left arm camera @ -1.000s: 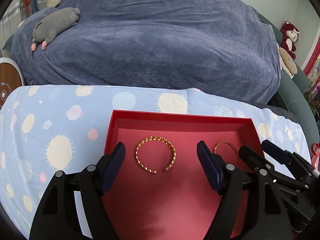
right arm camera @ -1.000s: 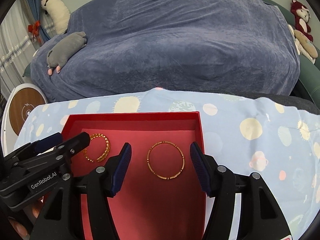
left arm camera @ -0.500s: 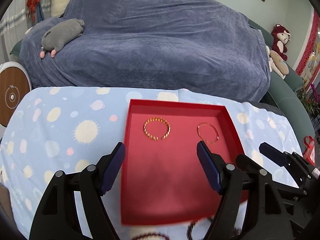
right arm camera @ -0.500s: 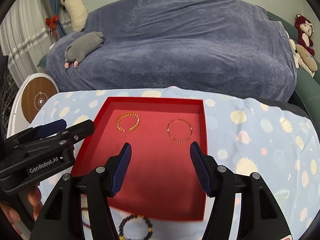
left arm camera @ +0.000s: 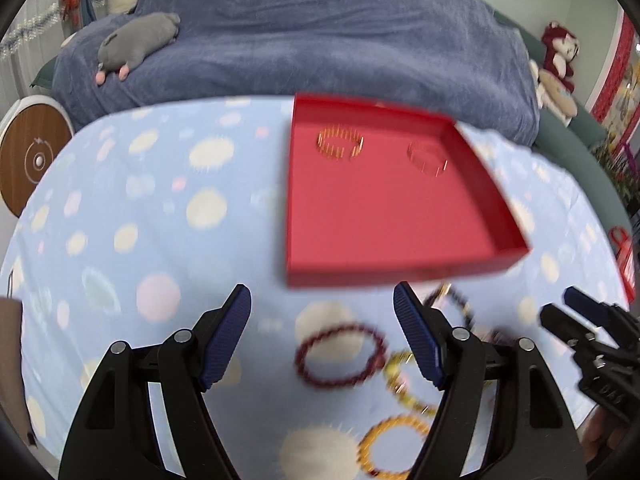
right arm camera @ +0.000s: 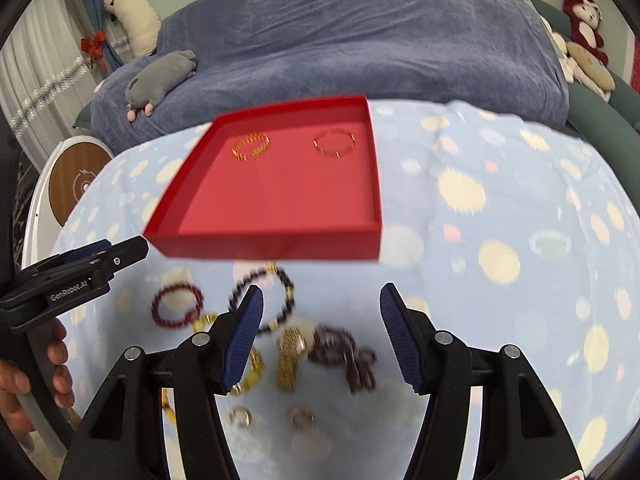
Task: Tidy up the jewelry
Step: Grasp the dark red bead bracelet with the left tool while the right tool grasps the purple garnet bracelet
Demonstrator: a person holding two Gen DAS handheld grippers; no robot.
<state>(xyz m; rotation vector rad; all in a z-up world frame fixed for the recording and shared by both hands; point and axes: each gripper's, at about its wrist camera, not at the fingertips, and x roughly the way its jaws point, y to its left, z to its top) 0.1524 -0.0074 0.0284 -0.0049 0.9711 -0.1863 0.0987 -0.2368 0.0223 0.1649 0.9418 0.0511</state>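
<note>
A red tray [left arm camera: 400, 268] [right arm camera: 264, 246] lies on the spotted blue cloth. Inside it rest a gold chain bangle [left arm camera: 340, 144] [right arm camera: 251, 147] and a thin gold bangle [left arm camera: 427, 158] [right arm camera: 335, 143]. In front of the tray lies loose jewelry: a dark red bead bracelet [left arm camera: 340, 354] [right arm camera: 177, 306], a black bead bracelet [right arm camera: 266, 304], a gold watch [right arm camera: 291, 356], a gold bracelet [left arm camera: 394, 446] and small rings [right arm camera: 302, 416]. My left gripper [left arm camera: 322, 336] hangs open above the red bead bracelet, holding nothing. My right gripper [right arm camera: 321, 334] is open over the watch and a dark bead pile [right arm camera: 344, 354].
A blue-covered sofa [right arm camera: 340, 40] stands behind the table with a grey plush [right arm camera: 160, 76] on it. Red and cream plush toys [right arm camera: 584, 44] sit at the right. A round wooden-faced device [left arm camera: 34, 156] stands at the left. A hand [right arm camera: 24, 376] holds the left gripper's handle.
Both grippers have pulled back from the tray toward the table's near side. The tray now looks smaller and farther, and the loose jewelry in front of it has come into view.
</note>
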